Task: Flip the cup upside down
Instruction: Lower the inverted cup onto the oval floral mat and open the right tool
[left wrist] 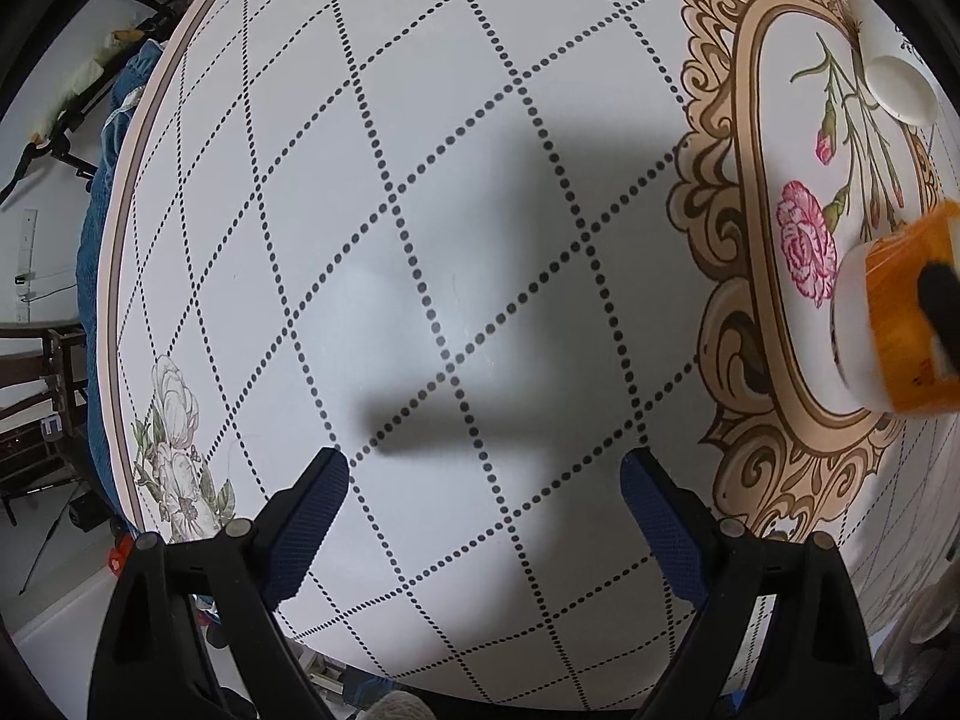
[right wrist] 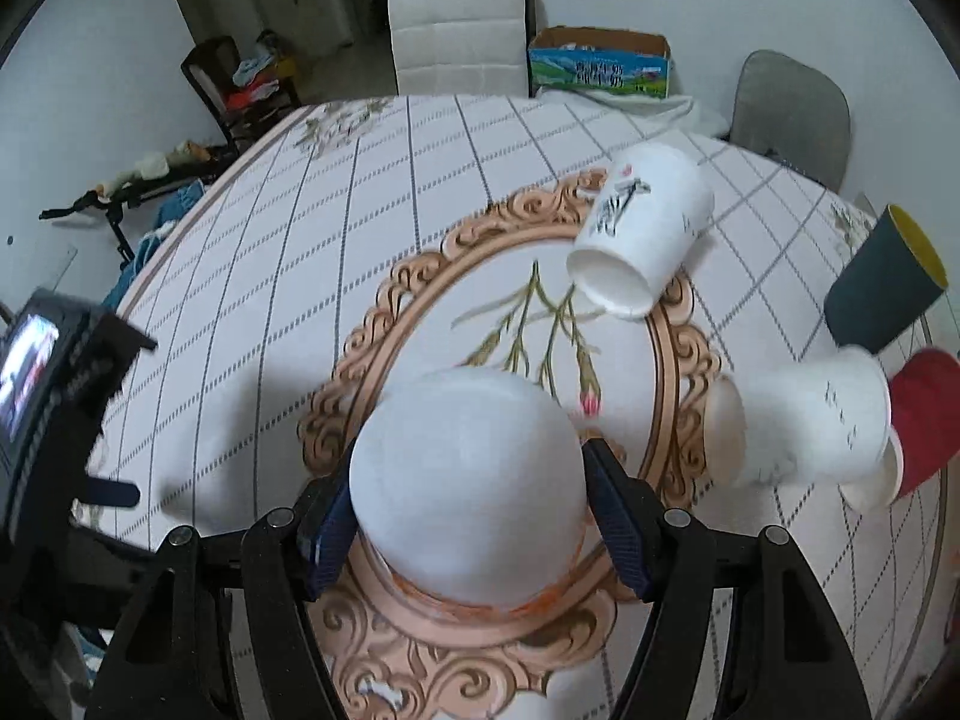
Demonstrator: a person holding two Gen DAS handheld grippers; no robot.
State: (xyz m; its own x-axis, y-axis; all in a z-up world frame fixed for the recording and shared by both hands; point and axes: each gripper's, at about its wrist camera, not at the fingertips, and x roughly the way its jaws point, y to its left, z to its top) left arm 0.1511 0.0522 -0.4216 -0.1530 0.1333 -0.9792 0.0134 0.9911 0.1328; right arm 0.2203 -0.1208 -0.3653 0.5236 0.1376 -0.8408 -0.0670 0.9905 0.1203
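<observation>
In the right wrist view my right gripper [right wrist: 468, 480] is shut on a white paper cup [right wrist: 468, 480], held bottom-up with its orange-tinted rim low over the tablecloth's flower medallion [right wrist: 666, 360]. The same cup [left wrist: 858, 324] shows at the right edge of the left wrist view, with the right gripper's orange body on it. My left gripper [left wrist: 486, 474] is open and empty above the dotted tablecloth [left wrist: 420, 180], well left of the cup.
Other paper cups lie on their sides: a white printed one [right wrist: 642, 234] beyond the medallion, a white one [right wrist: 804, 426], a dark one with yellow inside [right wrist: 882, 282] and a red one [right wrist: 927, 414] at right. Chairs and a cardboard box [right wrist: 600, 63] stand behind the table.
</observation>
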